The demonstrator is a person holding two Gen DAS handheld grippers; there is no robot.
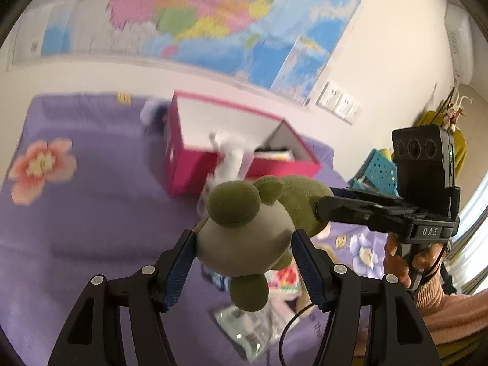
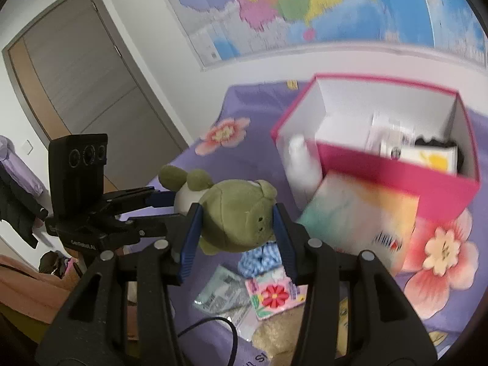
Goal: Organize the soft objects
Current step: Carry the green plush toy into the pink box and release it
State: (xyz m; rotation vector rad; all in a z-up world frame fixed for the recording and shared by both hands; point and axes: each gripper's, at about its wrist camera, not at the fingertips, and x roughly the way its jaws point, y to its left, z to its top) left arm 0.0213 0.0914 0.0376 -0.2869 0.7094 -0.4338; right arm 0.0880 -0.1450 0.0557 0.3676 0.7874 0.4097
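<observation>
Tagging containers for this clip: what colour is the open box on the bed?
Pink outside, white inside; the box shows best in the right wrist view.

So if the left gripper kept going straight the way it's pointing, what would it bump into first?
The left gripper already has the green plush in its jaws, and the plush leads. Straight on, it would probably meet the white toy leaning on the pink box, though depth is unclear.

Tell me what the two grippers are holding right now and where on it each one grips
Both hold one green plush toy: the left gripper clamps its pale belly, the right gripper clamps its head.
</observation>
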